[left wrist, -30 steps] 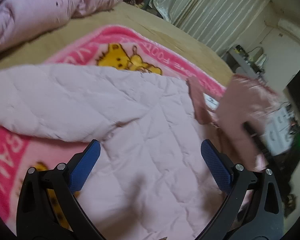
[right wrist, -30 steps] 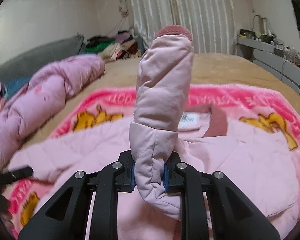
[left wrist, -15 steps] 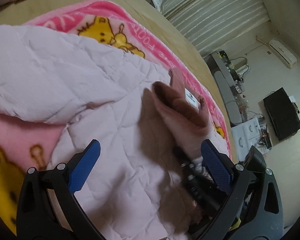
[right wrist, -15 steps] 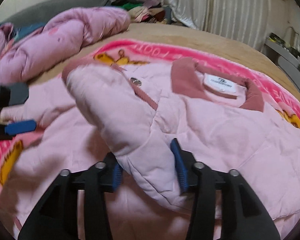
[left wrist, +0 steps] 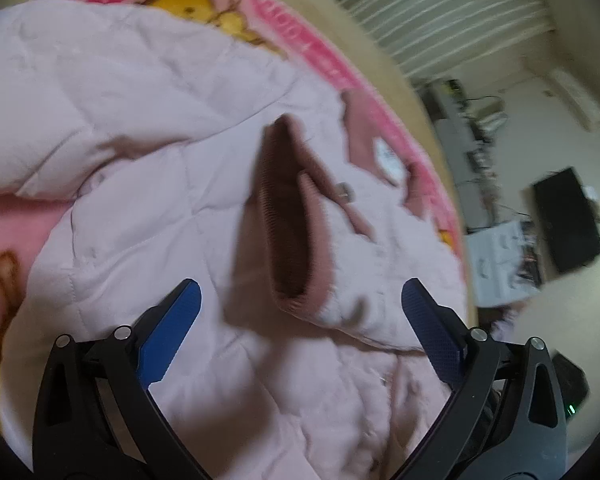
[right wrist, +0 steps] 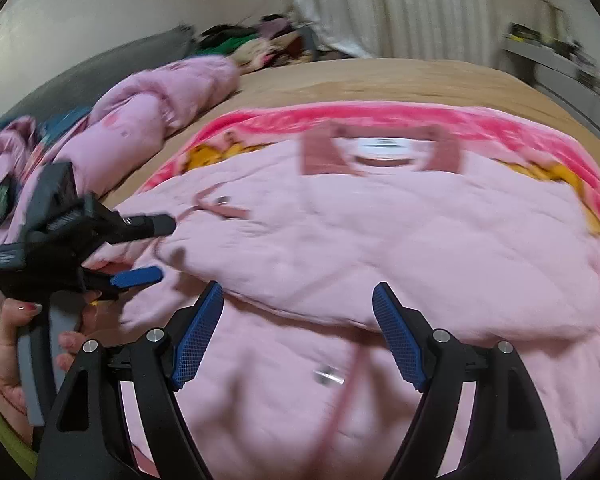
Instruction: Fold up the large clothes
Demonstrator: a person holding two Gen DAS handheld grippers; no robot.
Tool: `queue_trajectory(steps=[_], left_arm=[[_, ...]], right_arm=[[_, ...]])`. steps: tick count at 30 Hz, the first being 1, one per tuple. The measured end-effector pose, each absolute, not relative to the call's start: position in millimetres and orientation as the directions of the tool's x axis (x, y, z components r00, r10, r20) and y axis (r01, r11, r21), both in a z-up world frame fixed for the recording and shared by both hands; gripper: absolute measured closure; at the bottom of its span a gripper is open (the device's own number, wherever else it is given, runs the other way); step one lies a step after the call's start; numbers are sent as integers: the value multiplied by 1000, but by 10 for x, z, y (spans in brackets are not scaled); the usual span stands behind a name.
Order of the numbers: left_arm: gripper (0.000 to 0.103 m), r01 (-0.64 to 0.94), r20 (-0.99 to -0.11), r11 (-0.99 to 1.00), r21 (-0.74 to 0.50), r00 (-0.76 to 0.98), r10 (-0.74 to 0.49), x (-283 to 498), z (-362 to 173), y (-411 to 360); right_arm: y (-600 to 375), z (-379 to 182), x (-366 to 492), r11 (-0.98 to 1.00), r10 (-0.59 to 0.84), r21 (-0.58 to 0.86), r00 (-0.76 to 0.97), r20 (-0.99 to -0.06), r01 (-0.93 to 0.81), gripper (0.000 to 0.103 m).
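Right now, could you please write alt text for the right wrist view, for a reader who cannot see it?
A pale pink padded jacket lies spread on a pink cartoon blanket on a bed, one sleeve folded across its front. The right tool hovers open over it, holding nothing. At left, a hand holds the left tool, also open.

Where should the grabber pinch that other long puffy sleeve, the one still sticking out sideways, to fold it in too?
Probably near the end of the spread-out sleeve of the pink padded jacket, not its thick middle. The sleeve lies flat on the cartoon blanket, pointing away from the jacket's body, so the open left gripper could come down from above, pinch across the sleeve's narrow width and carry it over, like the sleeve already folded across.
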State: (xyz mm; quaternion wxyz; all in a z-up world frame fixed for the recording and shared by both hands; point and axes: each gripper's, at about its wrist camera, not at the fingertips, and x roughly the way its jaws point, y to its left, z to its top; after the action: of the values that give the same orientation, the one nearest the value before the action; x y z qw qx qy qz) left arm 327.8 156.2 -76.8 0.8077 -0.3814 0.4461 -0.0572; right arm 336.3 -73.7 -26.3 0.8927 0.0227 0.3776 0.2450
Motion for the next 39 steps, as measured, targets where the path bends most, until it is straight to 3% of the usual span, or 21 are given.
queue_trajectory(steps=[1, 2, 4, 6, 15, 25, 39], left_arm=[[24, -249, -682, 709, -659, 596, -425, 3301, -773, 1529], [45, -244, -687, 718, -652, 591, -423, 3333, -777, 1490], [72, -226, -682, 726, -650, 594, -426, 3370, -760, 1433], [86, -191, -686, 763, -617, 607, -402, 3384, -674, 1360], [89, -133, -668, 882, -453, 706, -237, 3334, -102, 1391], [89, -228, -749, 867, -444, 625, -219, 3296, -743, 1607], [84, -191, -775, 911, -366, 604, -185, 3263, -744, 1462]], right_arm=[[-819, -260, 3351, 888, 440, 222, 605, -664, -402, 27], [-908, -266, 3348, 898, 423, 217, 615, -665, -382, 27], [-1100, -284, 3358, 915, 394, 223, 629, -670, -336, 28], [-1250, -315, 3384, 926, 374, 232, 634, -677, -298, 29], [-1750, -209, 3813, 980, 199, 144, 715, -670, -138, 29], [-1795, -704, 4234, 987, 163, 132, 604, -780, -95, 29], [-1806, -880, 4269, 988, 151, 134, 582, -799, -73, 26]])
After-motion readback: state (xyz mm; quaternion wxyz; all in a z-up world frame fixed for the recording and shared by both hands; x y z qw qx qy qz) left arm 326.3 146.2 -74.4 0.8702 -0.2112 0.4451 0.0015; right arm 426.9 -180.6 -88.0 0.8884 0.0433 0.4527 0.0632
